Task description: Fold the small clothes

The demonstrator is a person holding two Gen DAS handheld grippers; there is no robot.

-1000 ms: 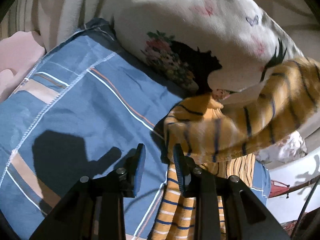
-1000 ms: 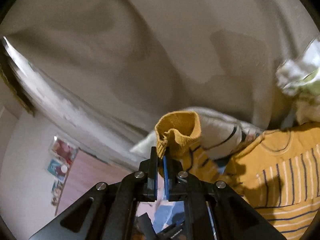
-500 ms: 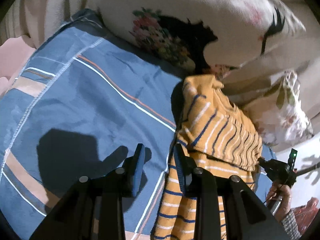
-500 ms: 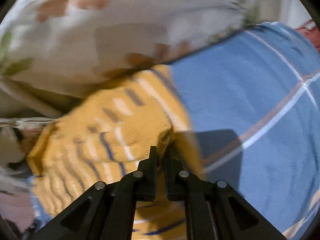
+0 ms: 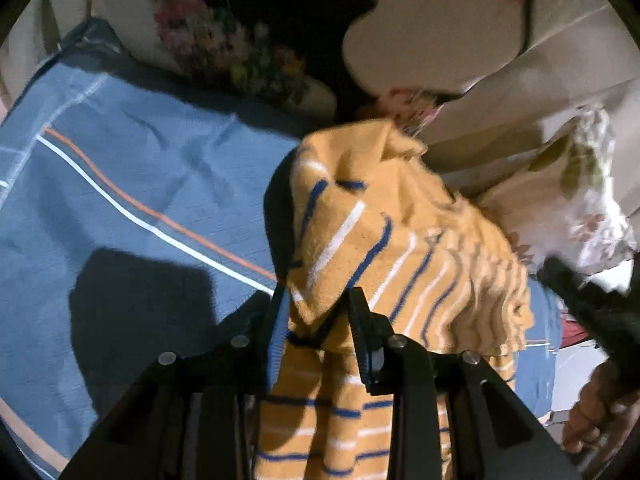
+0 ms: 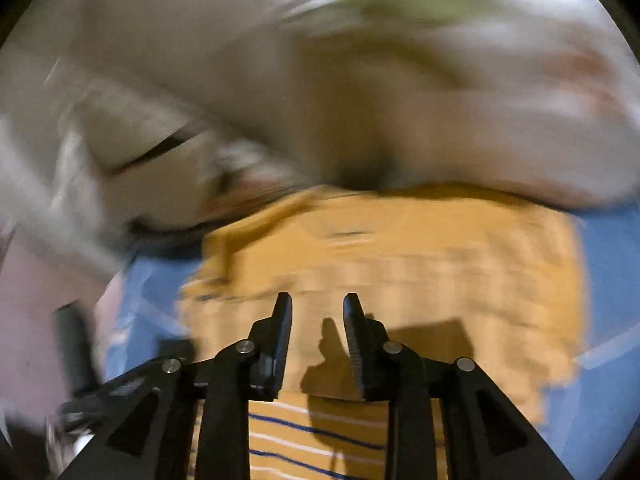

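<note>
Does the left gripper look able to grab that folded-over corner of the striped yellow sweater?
Probably yes: the left gripper is open with the striped yellow sweater corner already between its fingers, nothing blocking.

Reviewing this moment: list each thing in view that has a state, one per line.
Striped sweater: partly folded on the bed, top portion laid over the lower part, bunched.
Left gripper: jaws apart, a sweater fold between them; grip unclear.
Right gripper: jaws have just been opening, nothing between them, above the sweater.
Blue bedsheet: spread flat, slightly wrinkled.
</note>
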